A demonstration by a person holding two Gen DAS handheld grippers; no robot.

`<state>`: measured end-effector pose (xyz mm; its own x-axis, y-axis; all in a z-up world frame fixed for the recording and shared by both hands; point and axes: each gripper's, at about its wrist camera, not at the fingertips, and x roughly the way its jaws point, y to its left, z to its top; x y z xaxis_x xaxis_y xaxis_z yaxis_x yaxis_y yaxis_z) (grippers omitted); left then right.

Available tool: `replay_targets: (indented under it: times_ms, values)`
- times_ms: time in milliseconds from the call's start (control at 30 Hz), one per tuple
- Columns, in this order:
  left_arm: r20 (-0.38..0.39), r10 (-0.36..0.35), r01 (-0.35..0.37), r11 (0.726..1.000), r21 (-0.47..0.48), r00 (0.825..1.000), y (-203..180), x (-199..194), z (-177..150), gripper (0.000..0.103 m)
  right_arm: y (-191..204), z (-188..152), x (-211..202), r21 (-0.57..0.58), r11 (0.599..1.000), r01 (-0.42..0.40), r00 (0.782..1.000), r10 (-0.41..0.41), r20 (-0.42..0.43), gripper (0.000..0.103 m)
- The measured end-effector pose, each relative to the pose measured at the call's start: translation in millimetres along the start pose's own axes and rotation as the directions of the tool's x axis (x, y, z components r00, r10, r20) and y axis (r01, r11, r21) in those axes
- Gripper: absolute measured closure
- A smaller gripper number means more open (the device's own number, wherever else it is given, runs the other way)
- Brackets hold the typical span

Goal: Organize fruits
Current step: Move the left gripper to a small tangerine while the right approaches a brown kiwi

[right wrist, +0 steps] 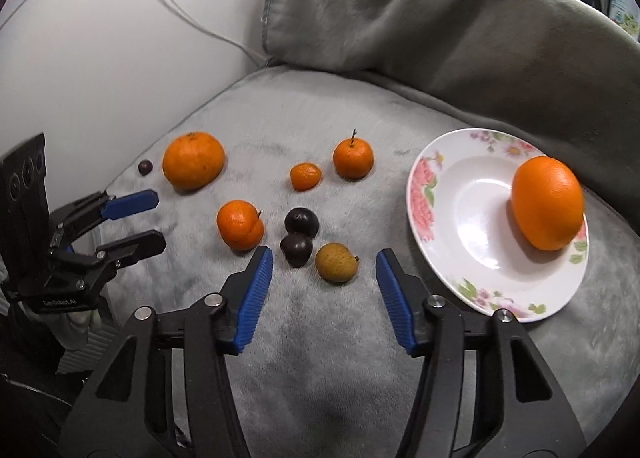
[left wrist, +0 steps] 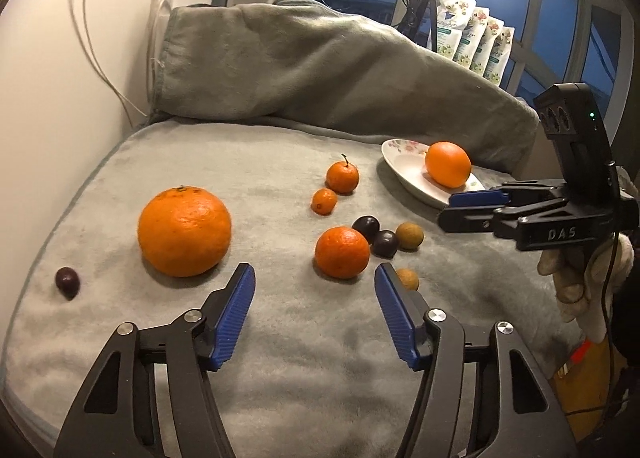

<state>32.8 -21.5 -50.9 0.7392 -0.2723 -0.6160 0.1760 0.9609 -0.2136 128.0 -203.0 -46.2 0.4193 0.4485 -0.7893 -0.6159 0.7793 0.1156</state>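
Loose fruit lies on a grey blanket [left wrist: 304, 338]. My left gripper [left wrist: 314, 269] is open, and a mandarin [left wrist: 342, 252] sits just beyond its right fingertip. A big orange [left wrist: 184, 230] lies ahead to the left. My right gripper [right wrist: 324, 254] is open, hovering low with a brown longan [right wrist: 336, 262] between its tips, untouched. Two dark plums [right wrist: 301, 221] [right wrist: 296, 248] lie just past its left finger. A flowered white plate [right wrist: 460, 218] at the right carries an orange [right wrist: 548, 202]. Two small mandarins [right wrist: 353, 158] [right wrist: 305, 176] lie farther back.
A lone dark plum [left wrist: 67, 281] lies far left, and a second longan [left wrist: 408, 278] sits by my left gripper's right finger. A folded grey blanket [left wrist: 320, 58] banks up behind. The wall with cables is on the left. A gloved hand [left wrist: 576, 282] holds the right gripper [left wrist: 460, 208].
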Motion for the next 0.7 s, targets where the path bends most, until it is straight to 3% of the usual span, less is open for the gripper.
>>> replay_targets:
  times_ms: [467,700]
  values:
    - [-0.054,-0.056,0.058,0.998,0.026,0.997,-10,36,11,0.047,13,10,25,-0.122,0.992,0.009,0.998,-0.017,-0.068,0.058]
    - [-0.070,-0.057,0.059,0.998,0.030,0.996,-9,44,12,0.047,7,8,33,-0.114,0.993,0.015,0.996,-0.024,-0.082,0.058]
